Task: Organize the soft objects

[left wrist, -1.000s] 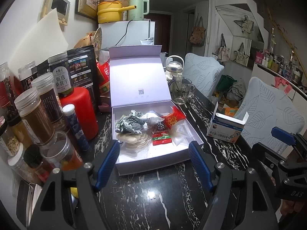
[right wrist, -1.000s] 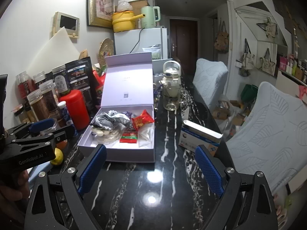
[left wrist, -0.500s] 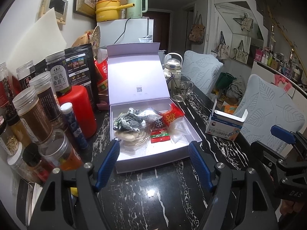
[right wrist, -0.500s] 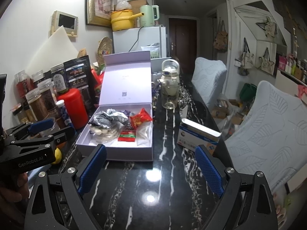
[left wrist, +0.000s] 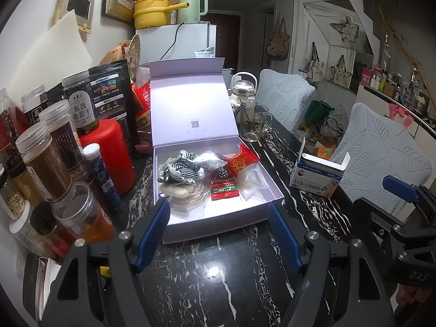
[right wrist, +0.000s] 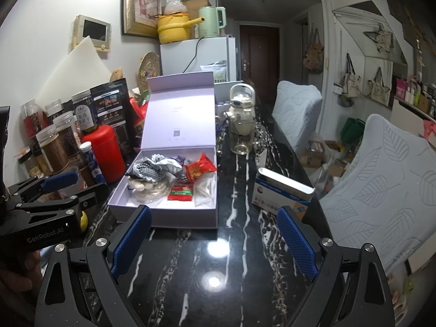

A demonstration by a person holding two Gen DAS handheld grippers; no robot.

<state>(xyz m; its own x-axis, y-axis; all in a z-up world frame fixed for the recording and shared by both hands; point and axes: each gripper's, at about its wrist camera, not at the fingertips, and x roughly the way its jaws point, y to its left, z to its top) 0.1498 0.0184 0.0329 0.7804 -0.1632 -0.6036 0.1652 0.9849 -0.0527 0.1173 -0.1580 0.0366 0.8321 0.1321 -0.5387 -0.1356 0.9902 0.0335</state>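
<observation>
- Nearest the cameras, both grippers hover over the black marble table [right wrist: 245, 245] with nothing between their fingers: the left gripper [left wrist: 218, 234] is spread wide just short of the box's near wall, and the right gripper [right wrist: 215, 234] is equally spread, a little further back and to the right.
- Just beyond them sits the white box [left wrist: 218, 218], its lid [left wrist: 190, 109] standing upright at the back.
- Inside the box lie the soft things: a black-and-white checked cloth [left wrist: 179, 170], pale round pads [left wrist: 182, 192] under it, a red foil packet [left wrist: 242, 160], a flat red-and-green sachet [left wrist: 224, 189] and a clear plastic pouch [left wrist: 252, 182], all heaped loosely and overlapping.
- Judged from this, the soft items already lie in the box, which fits either a pile waiting to be sorted or one just gathered in; the pictures do not settle which.
- Any reach into the box would call for a light pinch from above, since these pieces will crumple and drag their neighbours.
- Beside the box, an open blue-and-white carton [left wrist: 317, 174] stands to the right; its contents are hidden.
- Further left, jars [left wrist: 46, 163] and a red canister [left wrist: 114, 155] crowd the table edge.
- Small crumpled pieces behind the checked cloth are too tangled to name.
</observation>
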